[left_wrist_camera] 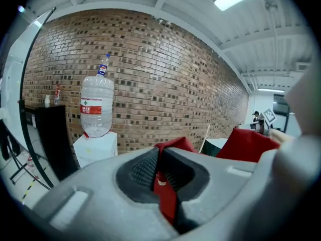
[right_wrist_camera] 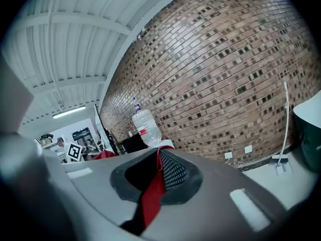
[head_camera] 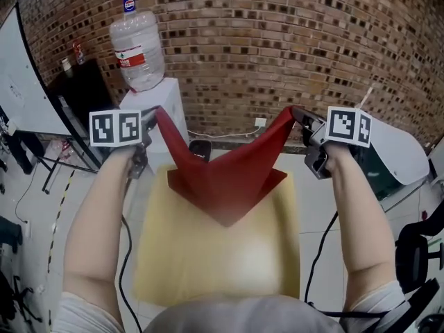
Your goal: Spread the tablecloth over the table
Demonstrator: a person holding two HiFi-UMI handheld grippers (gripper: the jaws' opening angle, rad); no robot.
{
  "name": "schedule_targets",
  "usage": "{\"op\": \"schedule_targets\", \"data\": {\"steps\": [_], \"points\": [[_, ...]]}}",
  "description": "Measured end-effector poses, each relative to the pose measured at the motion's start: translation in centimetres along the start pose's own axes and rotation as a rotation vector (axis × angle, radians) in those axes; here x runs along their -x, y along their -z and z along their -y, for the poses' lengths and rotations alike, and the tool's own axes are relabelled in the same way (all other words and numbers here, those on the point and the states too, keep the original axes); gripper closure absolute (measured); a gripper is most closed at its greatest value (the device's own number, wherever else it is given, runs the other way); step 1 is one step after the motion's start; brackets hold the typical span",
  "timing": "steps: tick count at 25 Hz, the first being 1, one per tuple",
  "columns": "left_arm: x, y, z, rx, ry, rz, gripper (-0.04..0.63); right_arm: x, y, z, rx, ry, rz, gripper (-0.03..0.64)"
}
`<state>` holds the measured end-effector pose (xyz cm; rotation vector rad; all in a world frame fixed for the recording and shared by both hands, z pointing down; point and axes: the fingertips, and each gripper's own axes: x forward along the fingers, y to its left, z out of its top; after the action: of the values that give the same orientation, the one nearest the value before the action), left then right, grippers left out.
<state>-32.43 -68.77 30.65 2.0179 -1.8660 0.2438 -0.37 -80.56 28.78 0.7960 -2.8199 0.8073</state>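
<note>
Head view: you hold the red tablecloth (head_camera: 229, 179), thin soft fabric, by two corners. It sags in a creased V between your left gripper (head_camera: 151, 120) and right gripper (head_camera: 297, 115). Its lowest point is above the smooth, pale yellow rectangular table (head_camera: 222, 269); contact cannot be told.

Left gripper view: your jaws are closed on a narrow pinch of the cloth, which is pressed between dark, cross-hatched pads (left_wrist_camera: 143, 169).

Right gripper view: jaws likewise clamped together on a thin red fold, which lies against the dotted pad (right_wrist_camera: 173, 172).
</note>
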Motion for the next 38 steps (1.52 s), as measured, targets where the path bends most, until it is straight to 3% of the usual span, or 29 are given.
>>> {"op": "schedule_targets", "data": {"steps": [6, 11, 15, 26, 38], "points": [[-3.4, -4.5, -2.8, -0.017, -0.009, 0.009, 0.583, -2.4, -4.5, 2.2, 0.006, 0.043, 0.057, 0.612], [-5.3, -9.6, -5.7, -0.013, -0.011, 0.064, 0.583, -3.6, -9.1, 3.2, 0.032, 0.104, 0.132, 0.612], [-6.3, -11.1, -7.5, -0.027, -0.032, 0.095, 0.583, -4.9, -10.6, 4.2, 0.052, 0.146, 0.149, 0.612], [-6.8, -6.5, -10.7, 0.035, -0.049, 0.029, 0.583, -3.7, -8.2, 6.6, -0.018, 0.217, 0.148, 0.612], [-0.5, -2.4, -10.4, 0.005, -0.014, 0.029, 0.581, 2.8, -2.9, 3.8, -0.075, 0.305, 0.167, 0.612]]}}
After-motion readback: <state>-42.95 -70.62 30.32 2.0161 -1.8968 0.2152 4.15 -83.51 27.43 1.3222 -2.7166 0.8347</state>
